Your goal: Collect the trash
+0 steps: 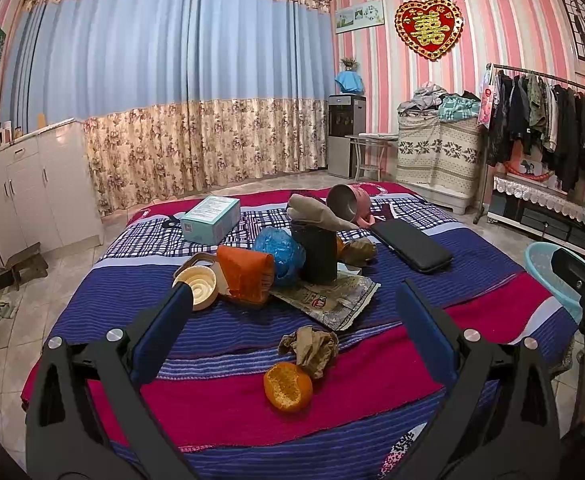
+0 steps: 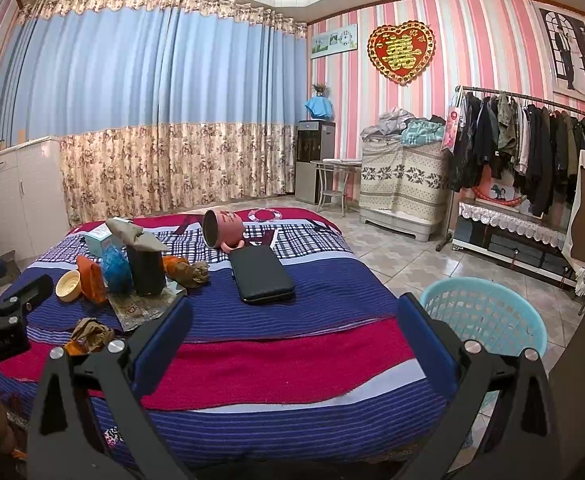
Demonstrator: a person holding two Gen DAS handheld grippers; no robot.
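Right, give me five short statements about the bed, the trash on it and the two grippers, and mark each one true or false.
1. The left gripper is open and holds nothing. True.
2. The round orange peel lies inside the light blue plastic basket. False: it lies on the striped blanket, next to the crumpled brown paper wad.
3. The pink mug lies on its side. True.
4. The right gripper is shut on the flat black case. False: it is open and empty, and the case lies on the blanket.
5. The basket stands on the tiled floor beside the bed. True.
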